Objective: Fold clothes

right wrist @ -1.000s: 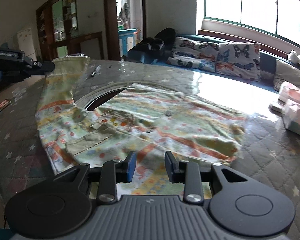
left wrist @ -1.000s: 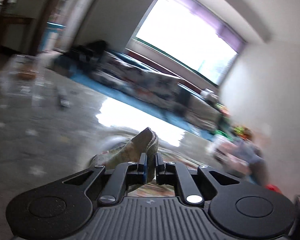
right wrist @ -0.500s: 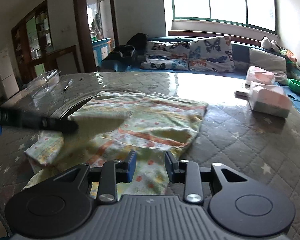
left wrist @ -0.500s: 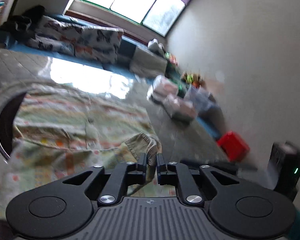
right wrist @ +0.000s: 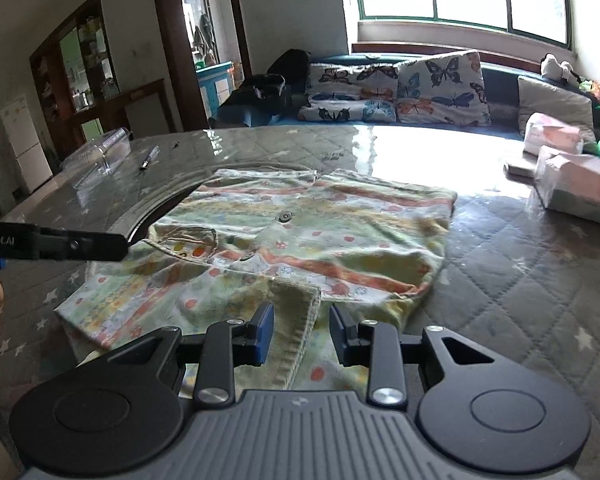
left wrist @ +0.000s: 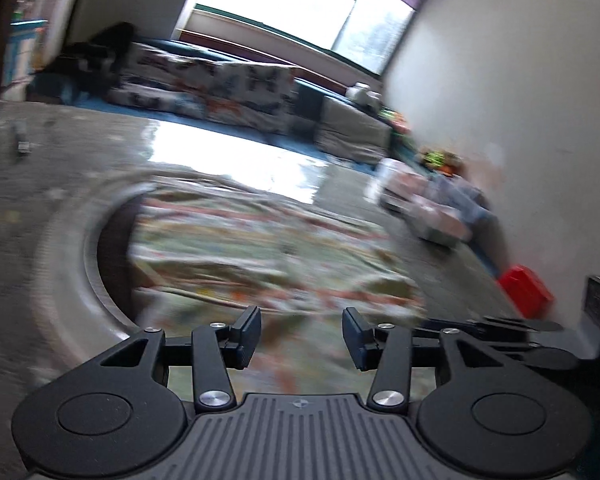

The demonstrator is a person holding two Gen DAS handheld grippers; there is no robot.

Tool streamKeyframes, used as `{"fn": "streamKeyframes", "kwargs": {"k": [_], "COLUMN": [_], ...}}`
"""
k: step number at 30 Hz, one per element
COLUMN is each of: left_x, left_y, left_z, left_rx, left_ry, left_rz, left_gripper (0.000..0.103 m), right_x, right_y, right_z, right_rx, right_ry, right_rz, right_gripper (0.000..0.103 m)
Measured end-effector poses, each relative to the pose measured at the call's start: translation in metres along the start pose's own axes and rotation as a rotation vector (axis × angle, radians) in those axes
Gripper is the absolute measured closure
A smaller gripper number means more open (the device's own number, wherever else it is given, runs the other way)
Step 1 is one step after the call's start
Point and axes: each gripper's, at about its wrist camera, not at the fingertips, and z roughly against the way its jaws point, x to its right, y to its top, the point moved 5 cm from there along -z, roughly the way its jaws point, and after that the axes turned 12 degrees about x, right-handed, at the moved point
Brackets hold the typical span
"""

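Table: quilted grey cover with star print under a glossy sheet, spreading ahead of both sets of jaws.

Shirt: pale green with orange-red bands and small prints, lying flat on the table directly ahead of the right jaws. One sleeve is folded inward across the body; its ribbed cuff lies between the right jaws, nearer the left finger. Buttons show along the middle. In the left wrist view the shirt is motion-blurred, ahead of and under the left jaws, beside a round dark recess in the table.

Left gripper: jaws spread wide, nothing between them. It also shows from the side at far left of the right wrist view.

Right gripper: jaws spread, straddling the cuff, pads not pressed on it.

Containers: clear plastic box far ahead-left of the right jaws, contents not discernible. Two wrapped pink-and-white packs ahead-right, near the table edge. Red box right of the left jaws, blurred, contents not visible.

Pen: on the table beside the clear box.
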Motion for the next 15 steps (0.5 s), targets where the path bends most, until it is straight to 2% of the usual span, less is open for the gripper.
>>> {"fn": "streamKeyframes", "kwargs": {"k": [2, 5, 6, 8, 9, 10, 15], "left_x": [-0.018, -0.037, -0.042, -0.048, -0.051, -0.055, -0.066], "left_y": [0.002, 0.001, 0.001, 0.000, 0.000, 0.000, -0.005], "left_z": [-0.003, -0.008, -0.010, -0.014, -0.016, -0.018, -0.028], "left_rx": [0.006, 0.003, 0.001, -0.002, -0.003, -0.005, -0.031], "left_ry": [0.050, 0.080, 0.091, 0.103, 0.110, 0.118, 0.162], "left_rz": [0.007, 0.024, 0.029, 0.039, 0.046, 0.053, 0.051], "left_gripper": [0.056, 0.058, 0.059, 0.059, 0.059, 0.059, 0.065], "right_x": [0.001, 0.000, 0.000, -0.001, -0.002, -0.003, -0.010], "right_y": [-0.003, -0.009, -0.011, -0.012, -0.012, -0.011, -0.002], "right_z": [-0.011, -0.018, -0.019, -0.019, -0.019, -0.019, -0.003], "right_rx": [-0.023, -0.051, -0.054, -0.054, -0.054, -0.054, -0.013], "right_ry": [-0.004, 0.000, -0.001, -0.006, -0.009, -0.012, -0.040], "right_rz": [-0.012, -0.024, -0.026, -0.026, -0.025, -0.024, 0.000], "right_gripper": [0.072, 0.072, 0.075, 0.084, 0.093, 0.096, 0.097]}}
